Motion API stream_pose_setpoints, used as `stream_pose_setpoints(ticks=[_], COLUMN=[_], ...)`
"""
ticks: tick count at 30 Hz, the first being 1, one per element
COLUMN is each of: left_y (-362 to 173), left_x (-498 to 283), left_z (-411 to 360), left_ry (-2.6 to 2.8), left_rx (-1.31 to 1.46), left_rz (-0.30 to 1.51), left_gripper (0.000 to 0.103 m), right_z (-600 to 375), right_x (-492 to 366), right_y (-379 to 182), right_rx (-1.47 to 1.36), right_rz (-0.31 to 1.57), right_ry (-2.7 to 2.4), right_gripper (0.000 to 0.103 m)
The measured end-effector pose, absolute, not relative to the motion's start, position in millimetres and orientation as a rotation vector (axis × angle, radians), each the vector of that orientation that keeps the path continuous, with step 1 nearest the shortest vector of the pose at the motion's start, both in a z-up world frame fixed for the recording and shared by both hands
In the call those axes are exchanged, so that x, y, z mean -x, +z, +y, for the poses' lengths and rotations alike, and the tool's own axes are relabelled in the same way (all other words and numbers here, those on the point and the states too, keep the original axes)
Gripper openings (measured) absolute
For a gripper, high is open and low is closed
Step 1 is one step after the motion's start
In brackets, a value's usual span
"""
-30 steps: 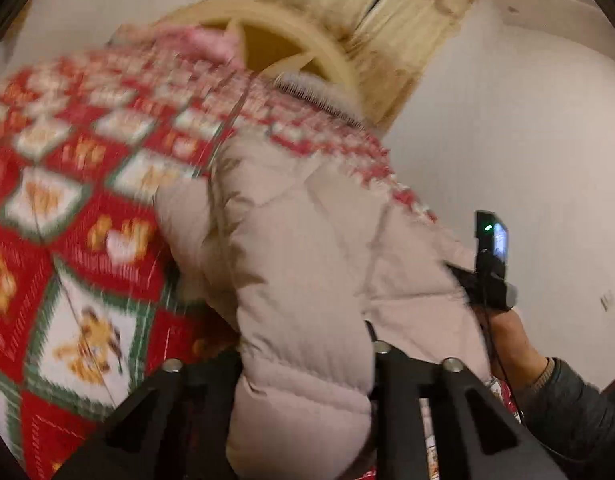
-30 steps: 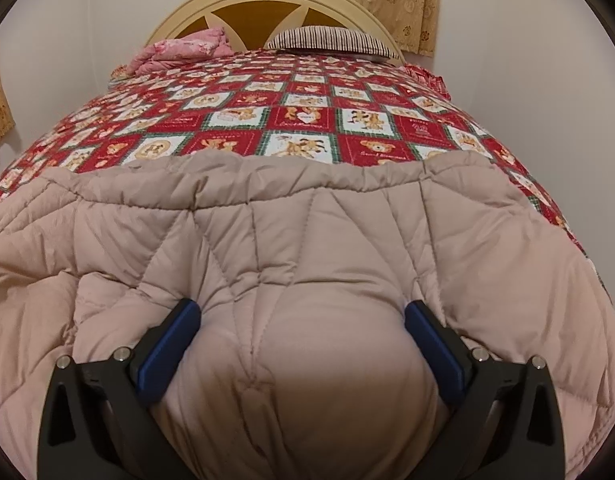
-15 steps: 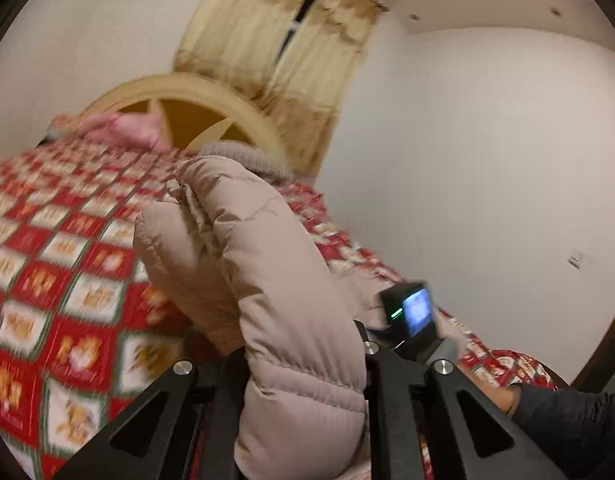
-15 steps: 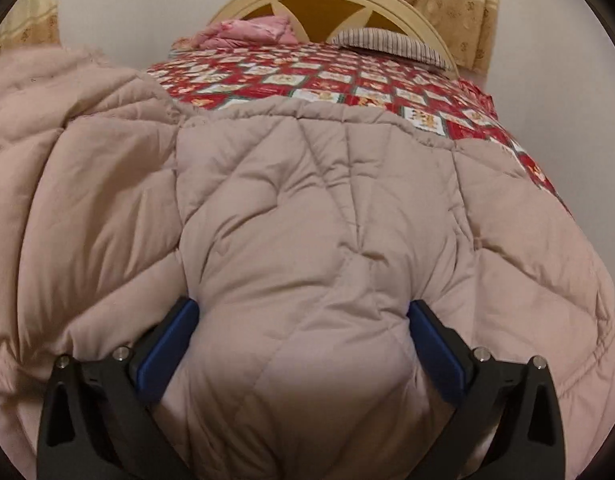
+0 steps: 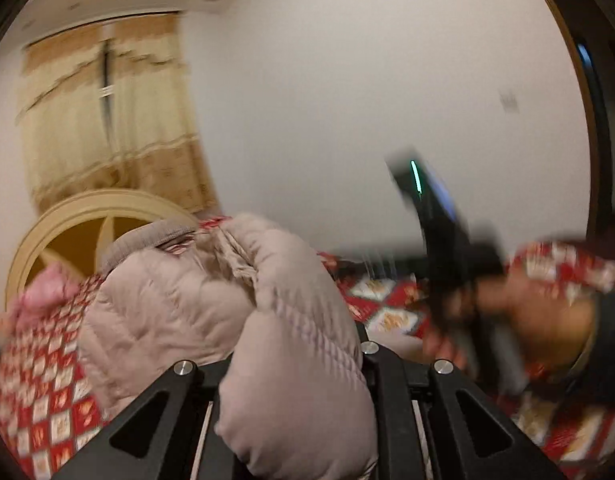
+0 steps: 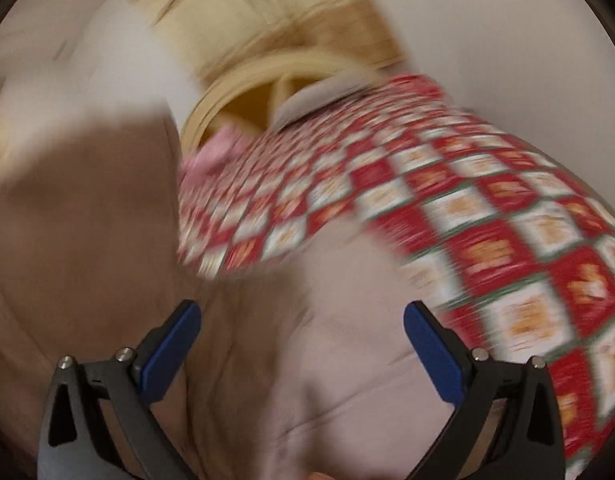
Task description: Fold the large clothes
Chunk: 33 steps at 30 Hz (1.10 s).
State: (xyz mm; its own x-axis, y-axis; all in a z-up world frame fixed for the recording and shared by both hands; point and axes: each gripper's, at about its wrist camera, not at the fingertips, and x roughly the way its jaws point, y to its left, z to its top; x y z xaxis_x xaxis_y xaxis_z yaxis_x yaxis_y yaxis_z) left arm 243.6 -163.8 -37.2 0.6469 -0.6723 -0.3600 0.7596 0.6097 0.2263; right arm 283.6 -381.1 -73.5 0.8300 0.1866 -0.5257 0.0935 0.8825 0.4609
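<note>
Item: padded beige down jacket [image 5: 267,320], puffy and quilted, filling the lower centre of the left wrist view, its grey ribbed collar at centre left before the headboard [image 5: 87,216]. Left claw [image 5: 295,360]: black fingers pressed in on a thick fold of the jacket, pinching it, with padding bulging out between and over them. Right claw [image 6: 303,344]: blue-padded fingers [image 6: 167,356] standing wide at lower left and lower right of the right wrist view, a broad swell of the same jacket [image 6: 307,380] filling the space between; the picture is smeared by motion, and whether the pads press on the cloth cannot be told. Support: bed with red, white and green patchwork quilt [image 6: 487,220], running from centre to right edge of the right wrist view. Also present: pink bundle [image 5: 39,292] at left edge by the headboard; beige curtains [image 5: 107,120] at upper left; white wall [image 5: 347,80]; blurred black device with a green light [image 5: 427,196] at centre right, a hand [image 5: 547,312] in a dark sleeve below it.
</note>
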Motion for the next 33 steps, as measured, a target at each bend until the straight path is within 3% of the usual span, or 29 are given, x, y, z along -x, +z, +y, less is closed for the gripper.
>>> stream_pose_setpoints(ticks=[6, 11, 14, 15, 16, 18, 21, 23, 24, 29, 33], left_y=[-125, -133, -133, -132, -130, -124, -109, -101, -98, -87, -64], left_x=[-249, -238, -232, -231, -228, -222, -202, -182, -171, -183, -246], left_z=[-232, -227, -224, -221, -217, -208, -186, -165, -153, -109, -80], left_ry=[-0.809, -0.848, -0.826, -0.806, -0.789, -0.765, -0.726, -0.721, -0.699, -0.608, -0.491], left_rx=[-0.661, -0.693, -0.704, -0.717, -0.724, -0.726, -0.733, -0.729, -0.736, -0.734, -0.500], left_rz=[0.249, 0.234, 0.231, 0.232, 0.233, 0.231, 0.186, 0.122, 0.072, 0.049, 0.192], left_gripper=[0.013, 0.015, 0.018, 0.019, 0.022, 0.026, 0.050, 0.093, 0.101, 0.102, 0.102], right_z=[-405, -361, -333, -322, -320, -311, -308, -311, -313, -330, -353], right_x=[-297, -341, -371, -381, -382, -382, -371, -365, -360, -359, -349], right_y=[-39, -43, -59, -67, -73, -78, -76, -74, -71, -68, -79], right_rx=[-0.508, -0.410, -0.389, -0.385, -0.378, -0.336, -0.295, -0.279, -0.274, -0.233, -0.264], right_rz=[0.560, 0.741, 0.894, 0.949, 0.966, 0.986, 0.993, 0.984, 0.980, 0.962, 0.959], right_ry=[0.232, 0.485, 0.593, 0.632, 0.638, 0.639, 0.596, 0.579, 0.565, 0.482, 0.393], right_gripper=[0.103, 0.102, 0.092, 0.080, 0.054, 0.033, 0.019, 0.016, 0.016, 0.014, 0.014])
